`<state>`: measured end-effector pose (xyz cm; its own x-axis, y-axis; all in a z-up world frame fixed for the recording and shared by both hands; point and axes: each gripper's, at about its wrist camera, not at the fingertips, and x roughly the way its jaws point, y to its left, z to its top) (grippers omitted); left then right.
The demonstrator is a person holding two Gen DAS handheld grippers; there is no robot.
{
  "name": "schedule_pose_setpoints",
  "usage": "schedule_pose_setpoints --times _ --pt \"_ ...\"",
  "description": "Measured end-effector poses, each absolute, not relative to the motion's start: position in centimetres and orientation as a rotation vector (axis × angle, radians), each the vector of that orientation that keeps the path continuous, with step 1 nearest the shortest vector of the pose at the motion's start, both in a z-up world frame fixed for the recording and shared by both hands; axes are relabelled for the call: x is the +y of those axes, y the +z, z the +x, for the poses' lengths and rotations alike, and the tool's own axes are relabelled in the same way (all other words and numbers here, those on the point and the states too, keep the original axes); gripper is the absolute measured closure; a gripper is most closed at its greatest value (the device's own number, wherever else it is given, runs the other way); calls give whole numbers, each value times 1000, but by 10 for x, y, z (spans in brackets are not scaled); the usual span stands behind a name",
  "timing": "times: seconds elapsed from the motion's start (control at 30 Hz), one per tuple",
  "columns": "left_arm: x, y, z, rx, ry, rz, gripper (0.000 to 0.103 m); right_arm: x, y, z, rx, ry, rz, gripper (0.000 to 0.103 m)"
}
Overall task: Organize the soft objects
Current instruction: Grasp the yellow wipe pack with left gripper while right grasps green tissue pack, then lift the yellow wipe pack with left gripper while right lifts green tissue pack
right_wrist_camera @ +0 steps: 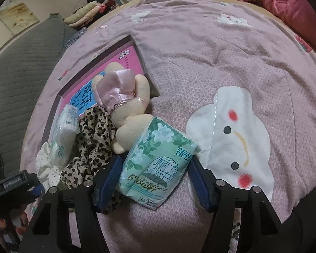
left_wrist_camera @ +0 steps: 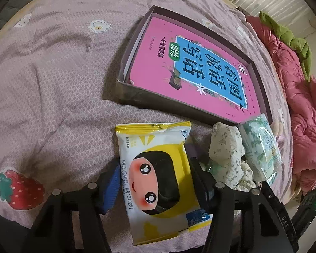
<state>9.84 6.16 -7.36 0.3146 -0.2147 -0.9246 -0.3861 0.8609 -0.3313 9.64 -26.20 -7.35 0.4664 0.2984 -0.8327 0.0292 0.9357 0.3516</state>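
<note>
Visibly crinkled green floral tissue pack (right_wrist_camera: 158,164)

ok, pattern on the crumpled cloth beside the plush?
Leopard print, black and brown spots on tan: the crumpled cloth next to the plush. Clearest in right wrist view.

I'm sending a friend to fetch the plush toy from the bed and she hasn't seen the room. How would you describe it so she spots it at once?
On the pink patterned bedspread lies a shallow dark cardboard box holding a bright pink book. The cream plush toy lies on that box's near corner, beside a leopard-print cloth and a green floral tissue pack. It alone is furry and wears a shiny pink satin ribbon.
</note>
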Motion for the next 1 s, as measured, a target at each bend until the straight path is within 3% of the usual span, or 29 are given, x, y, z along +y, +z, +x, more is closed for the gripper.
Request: schedule_pose_setpoints --times 1.0 --pt "72 -10 75 1091 77 -488 47 -232 7 81 785 228 27 42"
